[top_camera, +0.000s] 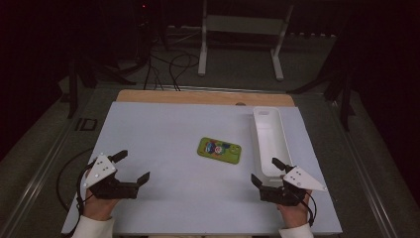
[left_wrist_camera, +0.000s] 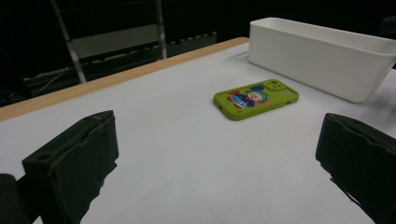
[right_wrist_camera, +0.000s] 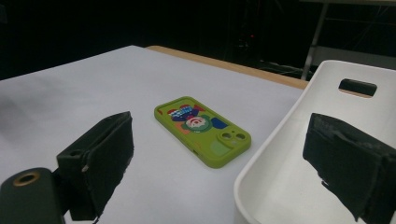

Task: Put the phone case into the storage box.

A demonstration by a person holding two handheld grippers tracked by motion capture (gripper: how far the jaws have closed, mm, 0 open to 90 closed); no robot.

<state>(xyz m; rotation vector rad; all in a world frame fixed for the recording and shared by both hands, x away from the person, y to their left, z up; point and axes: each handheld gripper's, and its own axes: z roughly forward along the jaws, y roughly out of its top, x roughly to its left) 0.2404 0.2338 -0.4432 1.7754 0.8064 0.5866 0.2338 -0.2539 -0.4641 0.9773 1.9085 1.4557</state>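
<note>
Phone [top_camera: 219, 150]: flat on bench [top_camera: 163, 134], just left of bin [top_camera: 270, 141].
Left tongs [top_camera: 133, 167]: apart, empty.
Right tongs [top_camera: 265, 171]: apart, by bin's near end.

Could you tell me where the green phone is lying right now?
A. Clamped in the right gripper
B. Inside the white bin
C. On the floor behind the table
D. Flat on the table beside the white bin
D: the green phone lies flat on the table, just left of the white bin and apart from it, with both grippers open and holding nothing.
</note>
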